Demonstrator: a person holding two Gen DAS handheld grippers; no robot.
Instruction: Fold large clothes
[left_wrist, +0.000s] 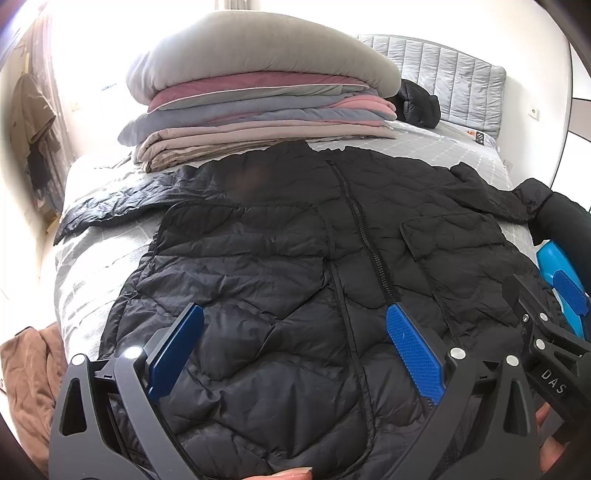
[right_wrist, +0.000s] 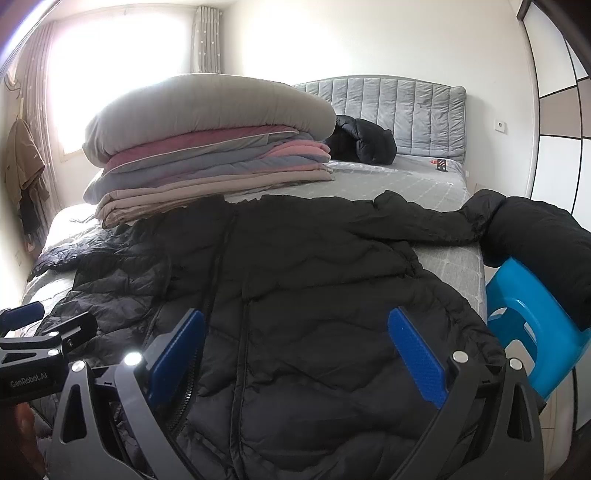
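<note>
Jacket (left_wrist: 295, 266) first: the black quilted puffer lay spread front-up across the near half of the grey bed (left_wrist: 443, 147), zipper running away from me toward the collar, which reached the foot of a stack of folded quilts (left_wrist: 251, 110). From my left wrist camera I saw one sleeve stretched out flat to the left over the sheet, and the other trailing off the right edge of the mattress. My right wrist camera showed that right sleeve draped onto a blue plastic stool (right_wrist: 528, 314) just beside the bed.

My left gripper (left_wrist: 295, 339) hovered over the lower hem with its jaws spread wide, blue pads on either side of the zipper line and nothing between them. My right gripper (right_wrist: 297, 343) hung over the hem's right half, jaws likewise wide apart and holding nothing. I could not tell whether either set of fingertips was touching the fabric or only above it. Each gripper showed at the edge of the other's view, so the two sat near each other.

A second dark puffer jacket (right_wrist: 364, 142) sat bunched against the padded grey headboard (right_wrist: 406, 110), well apart from the first. A brown coat (right_wrist: 22, 162) hung by the curtain at the far left, and some brown fabric (left_wrist: 29, 369) lay low at the bed's left side.
</note>
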